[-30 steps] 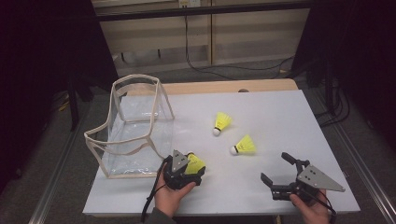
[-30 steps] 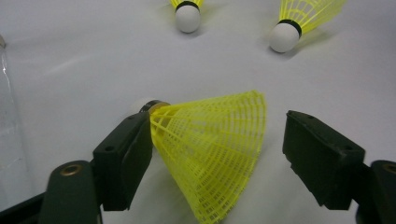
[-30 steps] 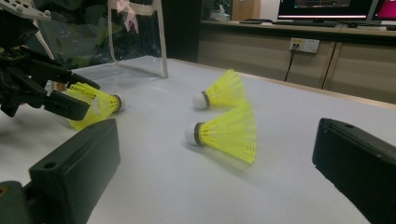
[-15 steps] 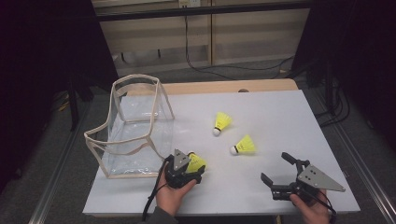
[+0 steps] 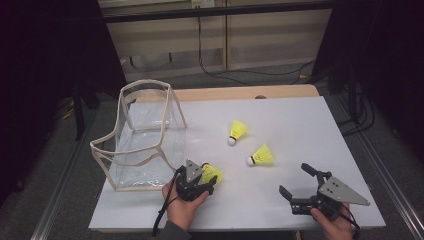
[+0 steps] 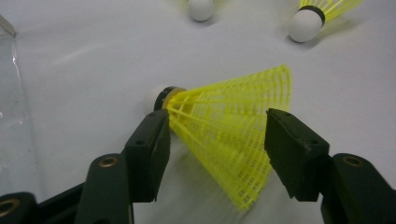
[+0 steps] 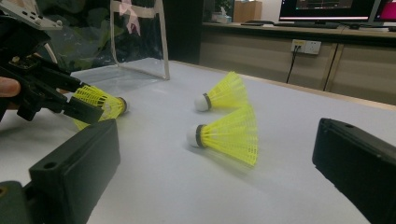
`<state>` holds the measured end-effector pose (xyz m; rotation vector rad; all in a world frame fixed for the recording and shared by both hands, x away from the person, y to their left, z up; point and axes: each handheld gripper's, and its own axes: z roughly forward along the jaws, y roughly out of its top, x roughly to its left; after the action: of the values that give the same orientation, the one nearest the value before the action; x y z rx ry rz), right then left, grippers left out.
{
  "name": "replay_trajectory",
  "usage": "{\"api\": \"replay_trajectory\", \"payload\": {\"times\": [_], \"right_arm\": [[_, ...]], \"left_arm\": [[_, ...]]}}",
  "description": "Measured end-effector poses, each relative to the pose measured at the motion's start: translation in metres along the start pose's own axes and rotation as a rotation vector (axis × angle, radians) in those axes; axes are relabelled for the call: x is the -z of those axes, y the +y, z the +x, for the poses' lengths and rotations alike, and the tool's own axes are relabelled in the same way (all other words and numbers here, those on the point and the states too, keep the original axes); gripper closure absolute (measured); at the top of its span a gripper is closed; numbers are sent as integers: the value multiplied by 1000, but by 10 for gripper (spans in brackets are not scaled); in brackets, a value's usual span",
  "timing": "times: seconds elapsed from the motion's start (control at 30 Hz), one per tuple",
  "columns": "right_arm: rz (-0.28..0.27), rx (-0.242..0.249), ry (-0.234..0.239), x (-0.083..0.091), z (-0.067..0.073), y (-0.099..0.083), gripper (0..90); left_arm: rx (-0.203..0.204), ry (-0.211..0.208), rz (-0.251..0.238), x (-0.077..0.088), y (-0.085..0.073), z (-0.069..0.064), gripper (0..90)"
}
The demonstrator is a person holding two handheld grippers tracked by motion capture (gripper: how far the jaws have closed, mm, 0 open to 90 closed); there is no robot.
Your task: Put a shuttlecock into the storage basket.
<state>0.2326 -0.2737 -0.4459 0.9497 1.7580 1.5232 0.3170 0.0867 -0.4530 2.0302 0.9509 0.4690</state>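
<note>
Left tongs closing round shuttlecock on desk beside clear bag — left jaw touches skirt near cork, right jaw just off. Long axis crosswise between jaws, cork left. Right tongs open, well apart — left hand nearer.

In the left gripper view, two shuttlecocks are cut off at the upper edge; the clear bag at the left edge.
</note>
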Motion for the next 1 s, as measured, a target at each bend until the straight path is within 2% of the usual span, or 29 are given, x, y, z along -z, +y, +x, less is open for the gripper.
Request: {"api": "replay_trajectory", "payload": {"times": [0.1, 0.33, 0.37, 0.7, 0.87, 1.0], "right_arm": [[1, -2, 1, 0, 1, 0, 9], [3, -1, 1, 0, 1, 0, 9], [2, 1, 1, 0, 1, 0, 9], [-1, -1, 2, 0, 1, 0, 9], [2, -1, 2, 0, 1, 1, 8], [3, -2, 4, 0, 1, 1, 8]], "left_arm": [[-8, 17, -4, 1, 0, 1, 435], [2, 37, -6, 1, 0, 3, 476], [11, 35, -4, 1, 0, 3, 479], [6, 38, 1, -1, 1, 4, 586], [40, 20, -2, -2, 1, 5, 615], [45, 25, 3, -3, 2, 5, 628]]}}
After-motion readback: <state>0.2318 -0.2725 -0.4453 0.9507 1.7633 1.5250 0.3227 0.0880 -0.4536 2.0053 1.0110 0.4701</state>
